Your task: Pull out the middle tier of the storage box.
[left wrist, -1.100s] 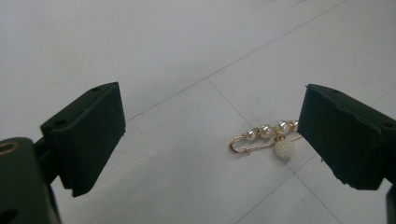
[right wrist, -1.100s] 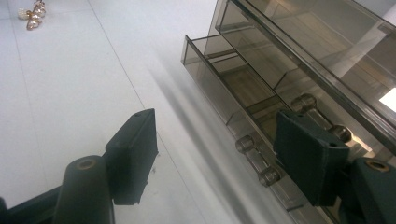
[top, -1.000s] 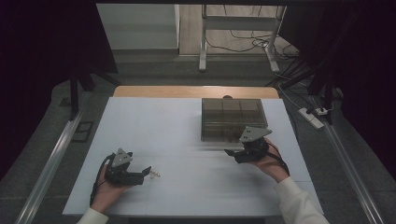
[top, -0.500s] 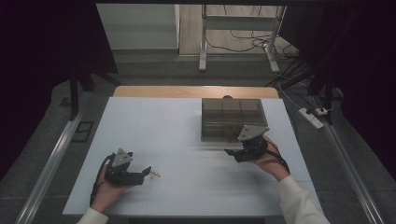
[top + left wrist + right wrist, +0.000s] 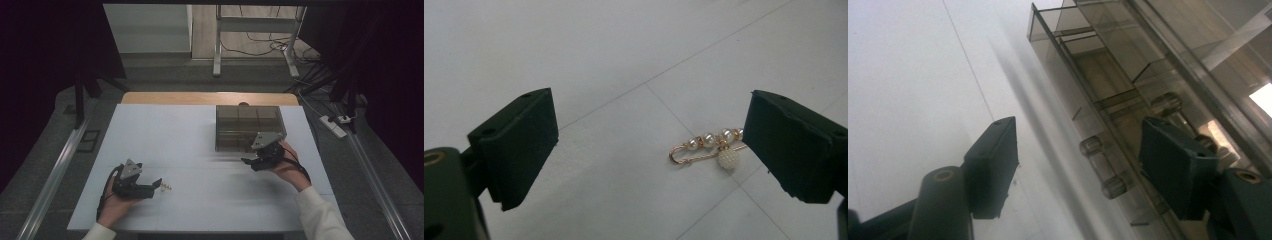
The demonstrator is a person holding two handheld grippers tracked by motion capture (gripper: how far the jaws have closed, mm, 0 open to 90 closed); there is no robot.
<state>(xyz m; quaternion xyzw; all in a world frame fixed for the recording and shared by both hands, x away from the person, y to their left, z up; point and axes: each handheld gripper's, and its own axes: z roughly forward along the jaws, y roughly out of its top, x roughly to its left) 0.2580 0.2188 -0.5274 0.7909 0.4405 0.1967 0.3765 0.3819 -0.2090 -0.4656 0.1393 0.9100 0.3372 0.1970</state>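
A small gold-coloured brooch pin (image 5: pixel 710 148) lies flat on the white table (image 5: pixel 190 135), near the person's front left. It is shaped like a safety pin: a thin wire loop, rounded at one end, with a row of little pearl beads and tiny gold spacers strung along its upper bar. A larger round ball, covered in fine white seed beads, hangs from the middle of it. From the high view it shows as a pale speck (image 5: pixel 165 187) just off the tips of the left gripper (image 5: pixel 157 184).

The left gripper rests low over the table in the person's hand, its jaws spread wide apart with nothing between the pads. In the left gripper view the pin sits ahead of the jaws and toward the right-hand one; its far end is hidden behind that jaw, and I cannot tell whether it touches it.

On the right side stands a smoky, see-through plastic drawer box (image 5: pixel 250 125) with compartments inside. The right gripper (image 5: pixel 248 161) is at its near front edge. Its jaws have just been closing a little, yet they stand apart, one on either side of a clear cylindrical drawer knob (image 5: pixel 1104 167), and the pads do not press on it.
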